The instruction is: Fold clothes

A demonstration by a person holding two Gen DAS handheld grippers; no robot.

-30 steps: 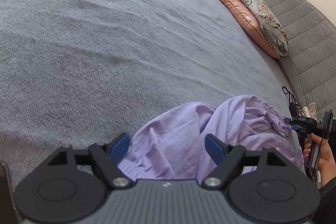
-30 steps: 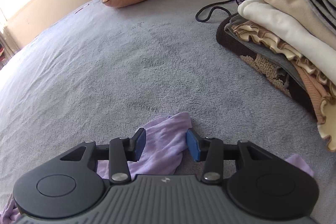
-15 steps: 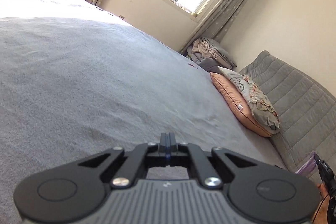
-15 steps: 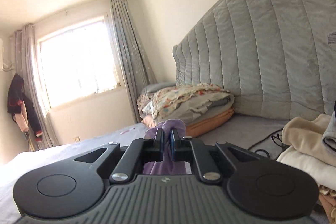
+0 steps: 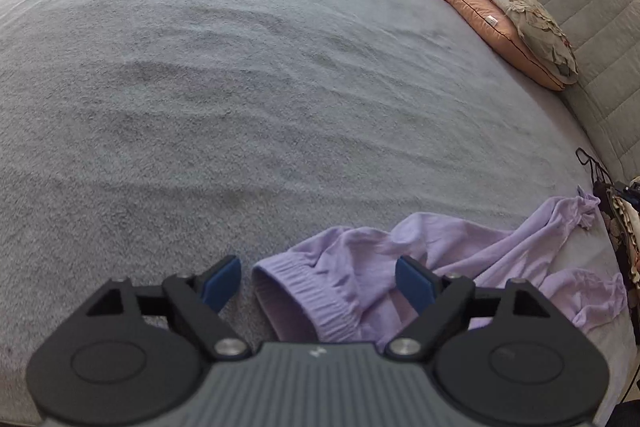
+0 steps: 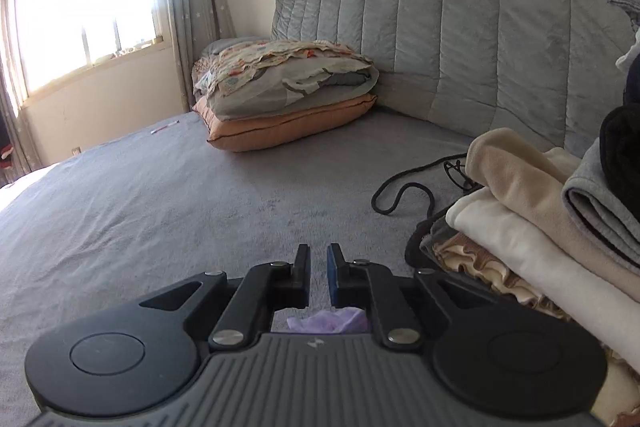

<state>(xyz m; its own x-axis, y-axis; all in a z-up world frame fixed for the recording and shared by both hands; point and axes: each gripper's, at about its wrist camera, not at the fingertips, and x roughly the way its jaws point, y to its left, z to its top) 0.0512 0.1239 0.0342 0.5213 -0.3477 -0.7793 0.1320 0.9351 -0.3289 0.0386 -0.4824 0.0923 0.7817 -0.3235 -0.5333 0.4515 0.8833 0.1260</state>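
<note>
On a wide grey bed (image 5: 248,75), your left gripper (image 5: 318,277) hovers with its jaws spread and opening, the blue pads (image 5: 222,279) standing clear on either side of a ribbed cuff of the lilac garment (image 5: 460,243). That cuff lies between the pads, but neither presses on it. The garment sprawls rumpled across the blanket near the bed's lower right part in the left wrist view, one end trailing off to the right toward a black cord (image 5: 588,161).

Your right gripper (image 6: 318,277) points across the bed toward the quilted grey headboard (image 6: 460,19), its jaws a narrow gap apart and opening, with only bare blanket seen between the tips. A scrap of lilac cloth shows below them, behind the gripper body; you cannot tell from this view whether it touches the jaws.

To the right of that gripper sits a stack of folded clothes (image 6: 532,223), cream and beige pieces with a grey one on top. Against the headboard lies an orange pillow (image 6: 288,123) with a patterned pillow (image 6: 280,75) resting on it. A bright window (image 6: 84,7) with grey curtains fills the far wall.
</note>
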